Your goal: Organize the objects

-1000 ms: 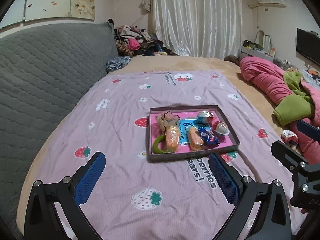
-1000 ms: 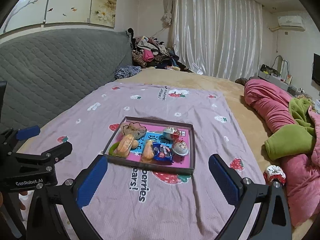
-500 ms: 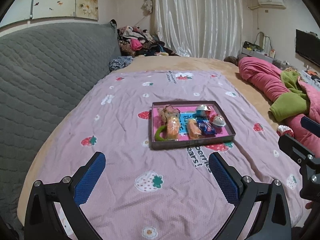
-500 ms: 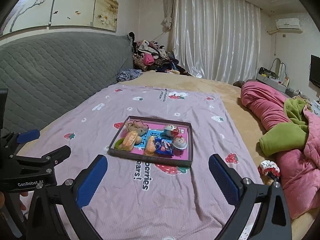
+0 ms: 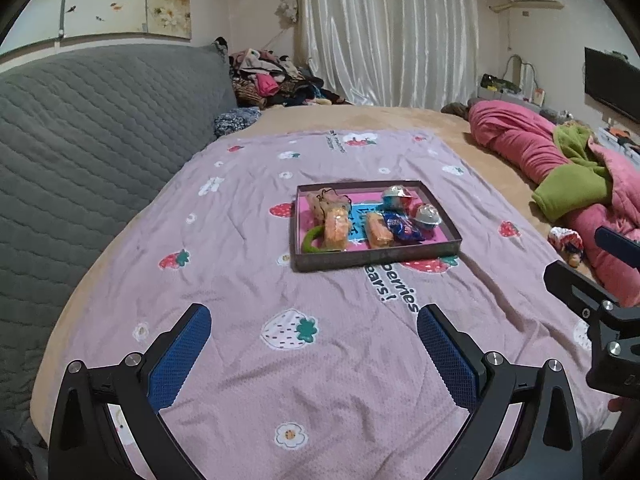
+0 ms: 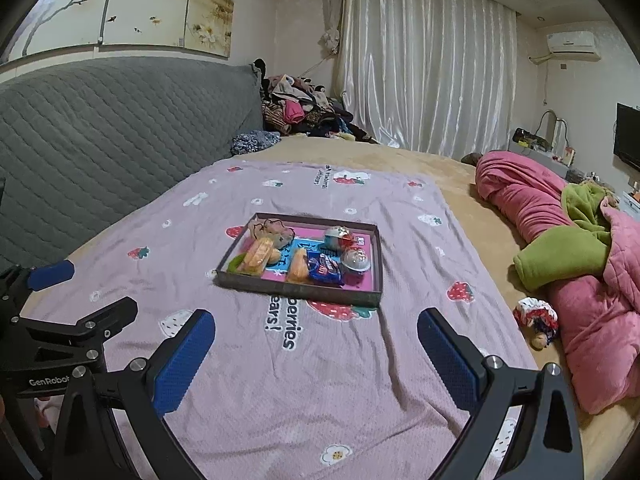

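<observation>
Several small items are held in a shallow tray (image 5: 372, 258) set mid-bed on a strawberry-print blanket (image 5: 224, 248): two orange snack packs (image 5: 336, 228), a blue wrapper (image 5: 402, 228), two round capsules (image 5: 428, 214) and a green ring (image 5: 310, 240). Both the left gripper (image 5: 314, 330) and right gripper (image 6: 316, 332) are seen spread wide and empty, near the blanket's near edge.

A home bedroom: bed (image 6: 460, 184), quilted headboard (image 6: 100, 128), curtains (image 6: 424, 64), clothes pile (image 6: 304, 108).
</observation>
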A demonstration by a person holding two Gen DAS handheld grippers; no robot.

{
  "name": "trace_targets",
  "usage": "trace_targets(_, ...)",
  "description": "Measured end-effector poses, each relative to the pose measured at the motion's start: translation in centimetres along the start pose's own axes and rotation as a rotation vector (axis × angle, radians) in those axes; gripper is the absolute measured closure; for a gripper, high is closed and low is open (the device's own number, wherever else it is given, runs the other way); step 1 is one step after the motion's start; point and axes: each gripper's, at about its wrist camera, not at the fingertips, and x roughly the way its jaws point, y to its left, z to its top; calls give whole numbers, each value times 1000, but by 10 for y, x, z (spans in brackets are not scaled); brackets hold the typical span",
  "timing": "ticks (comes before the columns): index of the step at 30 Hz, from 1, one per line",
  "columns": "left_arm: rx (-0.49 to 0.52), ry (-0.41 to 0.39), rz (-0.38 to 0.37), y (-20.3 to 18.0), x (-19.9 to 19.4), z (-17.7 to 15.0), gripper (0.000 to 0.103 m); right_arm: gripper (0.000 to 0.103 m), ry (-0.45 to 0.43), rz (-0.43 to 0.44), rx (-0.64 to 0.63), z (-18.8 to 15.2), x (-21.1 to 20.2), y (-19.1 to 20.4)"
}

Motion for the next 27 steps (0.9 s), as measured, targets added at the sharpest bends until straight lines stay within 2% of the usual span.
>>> trace_targets(13,-7,40,-39,-6,16,-25,0,1,6,0,26,-29,5,-8)
trace_targets(19,-17,22,-26,-6,21,-33,0,1,5,2,28,-39,11,-10)
trace_targets(27,-14,41,-34,-7,35,-40,0,1,20,8,21,-48,20,-7)
